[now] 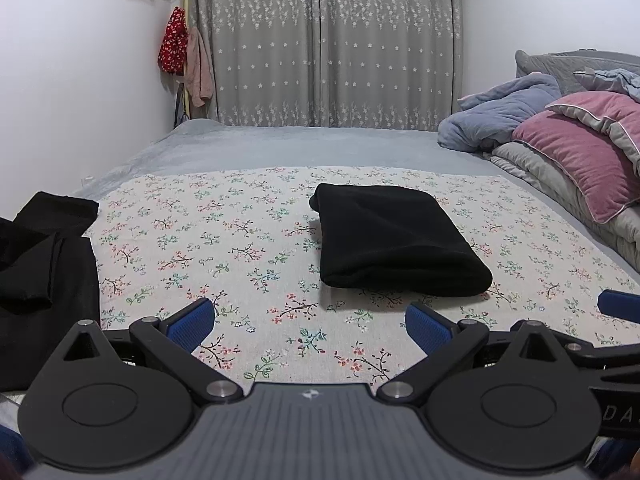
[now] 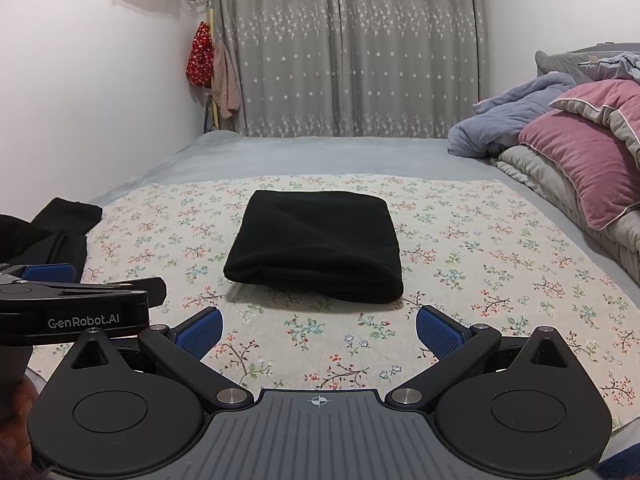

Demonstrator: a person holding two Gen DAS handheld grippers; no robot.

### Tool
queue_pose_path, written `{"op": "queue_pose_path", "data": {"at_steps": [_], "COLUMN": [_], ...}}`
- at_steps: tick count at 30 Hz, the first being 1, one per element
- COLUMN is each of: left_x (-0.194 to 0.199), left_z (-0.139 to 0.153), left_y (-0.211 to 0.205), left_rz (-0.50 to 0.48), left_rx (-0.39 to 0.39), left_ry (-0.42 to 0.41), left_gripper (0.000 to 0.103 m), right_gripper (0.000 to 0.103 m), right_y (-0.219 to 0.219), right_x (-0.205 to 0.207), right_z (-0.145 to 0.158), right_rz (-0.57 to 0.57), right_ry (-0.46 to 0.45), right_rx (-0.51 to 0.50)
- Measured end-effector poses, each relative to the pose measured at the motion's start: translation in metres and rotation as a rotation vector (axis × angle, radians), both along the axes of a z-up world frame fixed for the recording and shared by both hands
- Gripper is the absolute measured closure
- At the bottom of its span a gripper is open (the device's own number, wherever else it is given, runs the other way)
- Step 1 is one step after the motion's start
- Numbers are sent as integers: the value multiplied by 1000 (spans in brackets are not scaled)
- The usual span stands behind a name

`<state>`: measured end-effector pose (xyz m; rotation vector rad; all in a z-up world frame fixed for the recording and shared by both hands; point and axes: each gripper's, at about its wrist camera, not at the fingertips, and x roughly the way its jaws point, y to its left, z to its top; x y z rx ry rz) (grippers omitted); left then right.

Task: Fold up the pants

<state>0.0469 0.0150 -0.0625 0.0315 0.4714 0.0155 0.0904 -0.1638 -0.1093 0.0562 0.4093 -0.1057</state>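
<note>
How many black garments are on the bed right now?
2. The folded black pants lie mid-cloth on the floral cloth, ahead of both open tools. A loose black pile sits at the cloth's left edge; it may hold more than one piece.

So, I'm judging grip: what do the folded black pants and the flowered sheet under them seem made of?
Folded black pants: likely soft knit or fleece, matte, with rounded thick folds. Flowered sheet: seemingly thin woven cotton, flat, printed, no sheen.
</note>
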Motion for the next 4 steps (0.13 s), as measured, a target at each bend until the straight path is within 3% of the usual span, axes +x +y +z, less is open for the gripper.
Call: {"op": "queue_pose_path", "data": {"at_steps": [4], "left_x": [1], "left_z": [0], "left_y": [0], "left_rz": [-1], "left_rx": [-4], "left_ry": [7], "left_gripper": [0], "right_gripper": [0], "right_y": [0], "right_x": [0], "right_z": [0], "right_rz": [0], "right_ry": [0], "right_rx": [0]}}
